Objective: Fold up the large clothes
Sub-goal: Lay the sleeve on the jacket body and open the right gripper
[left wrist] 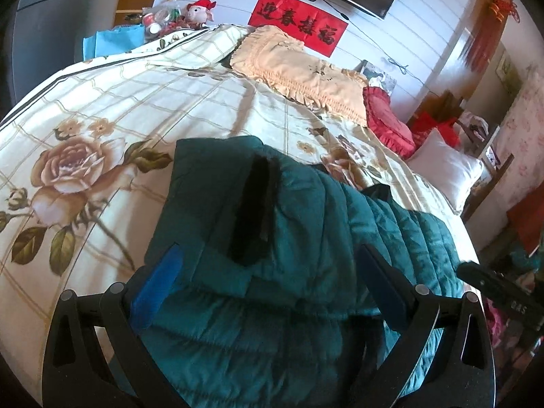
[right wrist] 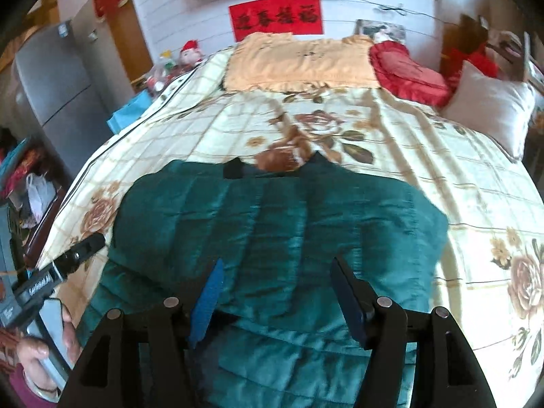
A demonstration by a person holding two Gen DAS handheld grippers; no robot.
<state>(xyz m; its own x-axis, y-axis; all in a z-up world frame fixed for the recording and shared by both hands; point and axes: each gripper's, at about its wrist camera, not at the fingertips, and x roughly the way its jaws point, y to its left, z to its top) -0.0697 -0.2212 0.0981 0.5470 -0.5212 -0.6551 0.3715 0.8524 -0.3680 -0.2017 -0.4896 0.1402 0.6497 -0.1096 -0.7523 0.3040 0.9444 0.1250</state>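
Note:
A dark teal quilted jacket [left wrist: 306, 210] lies on the floral bedspread [left wrist: 102, 119], with a sleeve folded over it that ends in a black fuzzy cuff [left wrist: 255, 210]. My left gripper [left wrist: 268, 251] hovers over the jacket's near part, its jaws wide apart and nothing pinched. In the right wrist view the jacket [right wrist: 278, 210] spreads flat, collar toward the pillows. My right gripper [right wrist: 278, 261] stands open just above it, its blue pads off the cloth. A hand [right wrist: 44, 350] holds the left gripper [right wrist: 61, 268] at the jacket's left edge.
A beige frilled pillow [left wrist: 299, 68], a red heart cushion [left wrist: 387, 119] and a white pillow [left wrist: 445, 170] lie at the head of the bed. A grey fridge [right wrist: 57, 81] and floor clutter [right wrist: 30, 183] stand to the bed's left. Bedspread lies bare on both sides of the jacket.

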